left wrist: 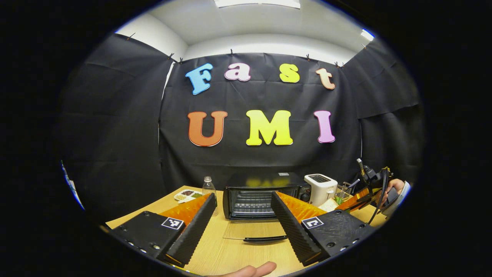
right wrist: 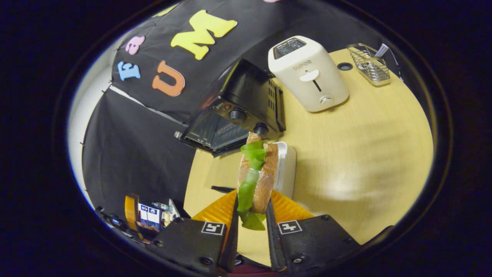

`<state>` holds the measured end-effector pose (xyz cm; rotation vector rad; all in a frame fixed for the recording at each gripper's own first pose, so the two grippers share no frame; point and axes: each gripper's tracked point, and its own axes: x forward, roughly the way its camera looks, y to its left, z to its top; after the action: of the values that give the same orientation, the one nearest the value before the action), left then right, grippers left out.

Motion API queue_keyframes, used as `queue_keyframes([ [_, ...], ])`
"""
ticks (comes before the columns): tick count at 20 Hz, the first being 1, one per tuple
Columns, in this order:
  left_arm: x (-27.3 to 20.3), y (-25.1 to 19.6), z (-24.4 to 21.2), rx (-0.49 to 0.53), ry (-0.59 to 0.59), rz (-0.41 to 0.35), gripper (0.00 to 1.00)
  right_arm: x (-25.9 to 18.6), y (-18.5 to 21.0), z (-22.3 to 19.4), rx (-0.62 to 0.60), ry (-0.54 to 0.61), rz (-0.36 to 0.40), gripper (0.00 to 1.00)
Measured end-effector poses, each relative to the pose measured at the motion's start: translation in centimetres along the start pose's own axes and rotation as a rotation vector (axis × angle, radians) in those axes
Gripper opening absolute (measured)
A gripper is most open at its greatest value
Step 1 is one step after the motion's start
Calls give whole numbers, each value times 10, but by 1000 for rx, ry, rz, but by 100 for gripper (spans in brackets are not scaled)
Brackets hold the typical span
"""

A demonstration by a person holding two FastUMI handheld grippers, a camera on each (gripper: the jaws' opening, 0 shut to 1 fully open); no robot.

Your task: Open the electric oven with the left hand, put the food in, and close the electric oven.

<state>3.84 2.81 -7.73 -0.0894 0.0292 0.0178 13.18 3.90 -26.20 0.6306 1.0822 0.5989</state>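
— How is the table finished?
— Pale wood grain, smooth, with a soft sheen.
— And the appliances?
— The oven is cased in glossy black, its door glazed; the toaster is moulded in smooth white plastic; the basket is formed of shiny wire.

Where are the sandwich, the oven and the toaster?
sandwich (right wrist: 265, 177), right gripper view, on the bread crust
oven (left wrist: 250, 204), left gripper view, on the rack inside
toaster (right wrist: 307, 77), right gripper view, on its front face

Level frontal versus tilted overhead, both toward oven.
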Motion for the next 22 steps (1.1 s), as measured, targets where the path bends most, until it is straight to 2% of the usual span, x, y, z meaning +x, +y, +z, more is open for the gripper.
queue_keyframes([
  [5,-6,17,3,-31,1,-26,96,11,39,-21,42,-85,75,37],
  [9,-16,36,11,-29,-35,-29,95,41,77,-18,114,-217,174,37],
  [11,-18,49,12,-35,-35,-14,95,64,88,-16,145,-252,191,37],
  [15,-21,62,12,-36,-35,-9,94,114,101,6,183,-411,187,37],
  [18,-23,69,12,-42,-36,-3,94,157,107,26,215,-523,145,37],
  [22,-23,71,16,-28,-44,11,94,206,111,59,327,-672,105,37],
])
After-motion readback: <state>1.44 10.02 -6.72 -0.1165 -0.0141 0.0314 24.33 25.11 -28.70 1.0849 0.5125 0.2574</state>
